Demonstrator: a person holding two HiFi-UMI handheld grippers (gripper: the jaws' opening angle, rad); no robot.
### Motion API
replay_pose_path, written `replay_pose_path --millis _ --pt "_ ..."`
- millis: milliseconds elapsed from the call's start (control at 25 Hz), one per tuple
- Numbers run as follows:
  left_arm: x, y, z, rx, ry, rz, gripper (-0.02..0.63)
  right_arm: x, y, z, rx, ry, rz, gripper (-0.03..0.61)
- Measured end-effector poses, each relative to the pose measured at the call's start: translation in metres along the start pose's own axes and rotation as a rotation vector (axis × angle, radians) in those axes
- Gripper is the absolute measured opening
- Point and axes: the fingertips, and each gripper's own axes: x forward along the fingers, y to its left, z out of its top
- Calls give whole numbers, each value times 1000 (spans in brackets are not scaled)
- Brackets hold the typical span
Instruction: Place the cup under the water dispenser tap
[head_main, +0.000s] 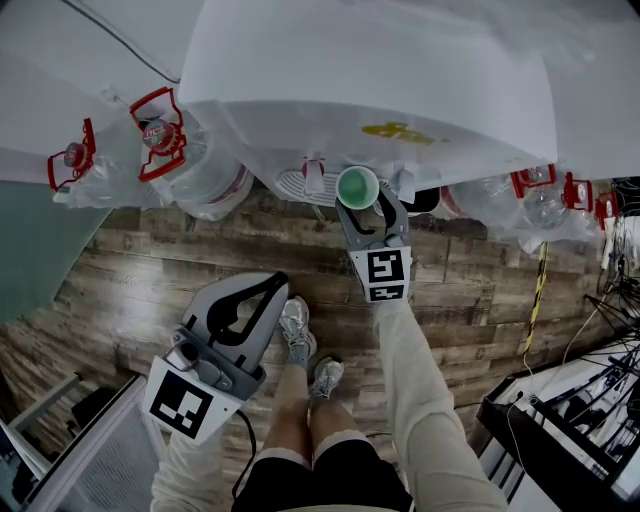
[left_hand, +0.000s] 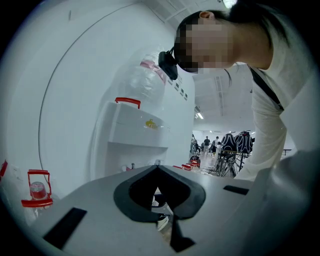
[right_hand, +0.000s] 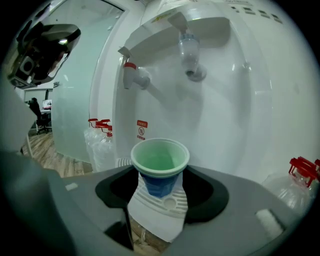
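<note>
Lower the cup level onto the drip tray just beneath the right gripper, centred under a tap above and ahead of it. Let go only once it is seated. Its jaws seemingly clamp the cup's sides, with the arm outstretched and the gripper tipped slightly down. The left gripper hangs back, jaws together and empty.

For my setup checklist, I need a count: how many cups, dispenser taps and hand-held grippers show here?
Cup: 1
Dispenser taps: 2
Grippers: 2, the left gripper and the right gripper
Total: 5
</note>
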Motion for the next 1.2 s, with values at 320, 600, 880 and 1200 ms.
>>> replay_pose_path --millis 320,600,880,1200 --pt "2 -1 2 3 -3 -5 6 -7 -15 -12 33 41 -40 287" --pt "4 -4 4 3 -4 -14 6 -9 -15 -15 113 58 -29 309" --pt "4 -6 6 6 -5 -16 6 -21 -12 -14 119 62 -18 322" --pt "-1 -15 18 13 -20 -7 6 -58 0 2 132 37 2 279"
